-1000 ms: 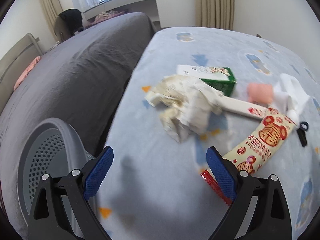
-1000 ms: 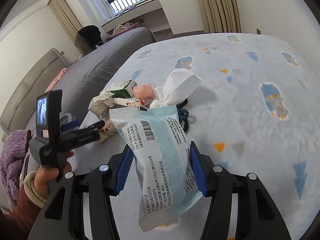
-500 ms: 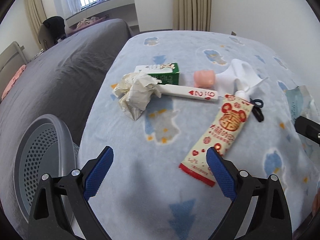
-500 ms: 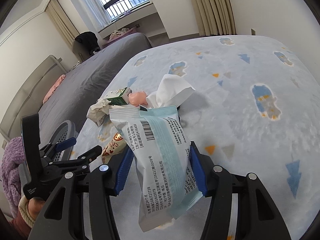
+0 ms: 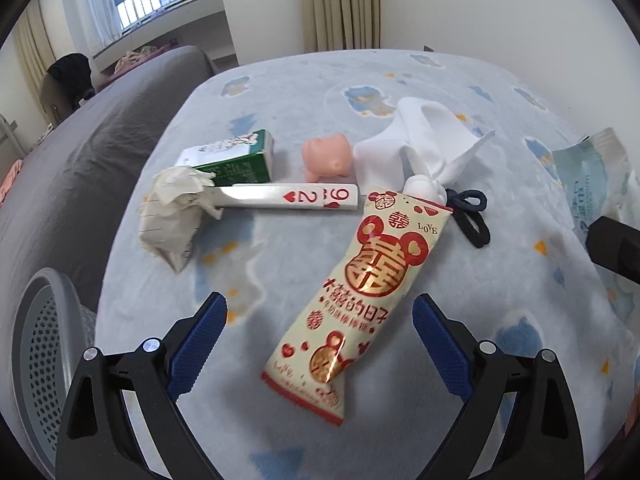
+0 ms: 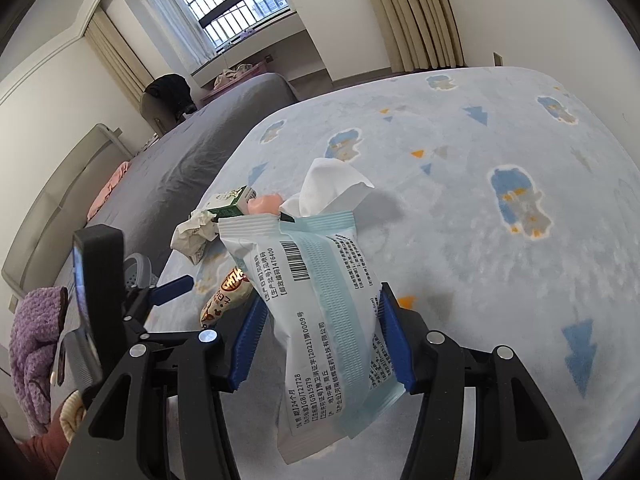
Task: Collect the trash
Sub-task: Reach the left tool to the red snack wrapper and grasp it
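Observation:
My left gripper [image 5: 320, 322] is open above the blue blanket [image 5: 500, 128], its jaws on either side of a cream and red snack wrapper [image 5: 360, 284]. Beyond lie a crumpled paper ball [image 5: 176, 208], a green and white carton [image 5: 236, 160], a folded playing-card box [image 5: 292, 198], a pink toy [image 5: 328, 158], a white tissue [image 5: 424, 148] and a dark hair tie [image 5: 470, 216]. My right gripper [image 6: 320, 332] is shut on a pale blue and white packet [image 6: 320, 320], held above the blanket; the packet also shows in the left wrist view [image 5: 592, 176].
A grey perforated bin [image 5: 36, 356] stands at the lower left beside the bed. A grey bedspread [image 5: 80, 140] covers the bed's left part. The left gripper [image 6: 168, 292] and the hand holding it show in the right wrist view. Curtains and a window are at the back.
My left gripper has swung right from the bin side and come over the snack wrapper. My right gripper keeps holding the packet and has shifted only a little.

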`<state>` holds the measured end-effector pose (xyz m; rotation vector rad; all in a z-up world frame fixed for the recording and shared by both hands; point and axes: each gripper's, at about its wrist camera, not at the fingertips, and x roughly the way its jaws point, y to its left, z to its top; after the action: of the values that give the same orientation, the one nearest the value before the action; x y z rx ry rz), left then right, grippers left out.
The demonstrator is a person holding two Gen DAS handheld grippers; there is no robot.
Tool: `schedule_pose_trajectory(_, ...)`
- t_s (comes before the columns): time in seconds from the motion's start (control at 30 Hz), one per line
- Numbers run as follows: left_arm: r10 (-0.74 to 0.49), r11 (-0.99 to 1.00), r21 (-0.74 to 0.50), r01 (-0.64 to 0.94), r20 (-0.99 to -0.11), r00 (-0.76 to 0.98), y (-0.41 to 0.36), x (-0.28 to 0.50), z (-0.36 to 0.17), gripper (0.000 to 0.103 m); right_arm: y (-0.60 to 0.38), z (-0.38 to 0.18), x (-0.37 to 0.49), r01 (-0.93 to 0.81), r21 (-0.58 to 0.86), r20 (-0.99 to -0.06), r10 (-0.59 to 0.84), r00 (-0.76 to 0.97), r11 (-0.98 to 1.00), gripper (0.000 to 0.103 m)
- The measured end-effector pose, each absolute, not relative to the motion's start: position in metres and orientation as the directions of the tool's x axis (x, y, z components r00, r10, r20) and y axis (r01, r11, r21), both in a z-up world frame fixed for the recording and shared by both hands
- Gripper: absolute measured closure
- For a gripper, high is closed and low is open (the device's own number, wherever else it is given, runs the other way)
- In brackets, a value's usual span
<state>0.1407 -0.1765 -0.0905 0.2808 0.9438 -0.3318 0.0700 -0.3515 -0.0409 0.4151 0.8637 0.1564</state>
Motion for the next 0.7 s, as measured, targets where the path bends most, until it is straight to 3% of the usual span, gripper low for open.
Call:
schedule_pose_trajectory(0.13, -0.162, 0.911, 0.078, 0.406, -0.836, 0.524, -0.183, 0.148, -0.097, 0.023, -0.355, -0.041, 0.070, 0.035, 0.422, -0.703, 0.303, 0.644, 0.906, 0.049)
schedule_pose_trajectory(0.27, -0.209, 0.905, 0.026, 0.425, -0.842, 0.497, -0.186, 0.148, -0.094, 0.051, -0.356, -0.041, 0.070, 0.037, 0.424, -0.703, 0.303, 0.643, 0.905, 0.049)
schedule_pose_trajectory(0.4, -0.209, 0.904, 0.029, 0.426, -0.840, 0.500, -0.186, 0.142, -0.091, 0.064, -0.356, -0.042, 0.070, 0.038, 0.422, -0.706, 0.301, 0.641, 0.906, 0.049)
schedule_pose_trajectory(0.7, -0.210, 0.925, 0.006, 0.380, -0.825, 0.524, -0.151, 0.113, -0.071, 0.071, -0.347, -0.048, 0.071, 0.037, 0.396, -0.722, 0.286, 0.630, 0.918, 0.049)
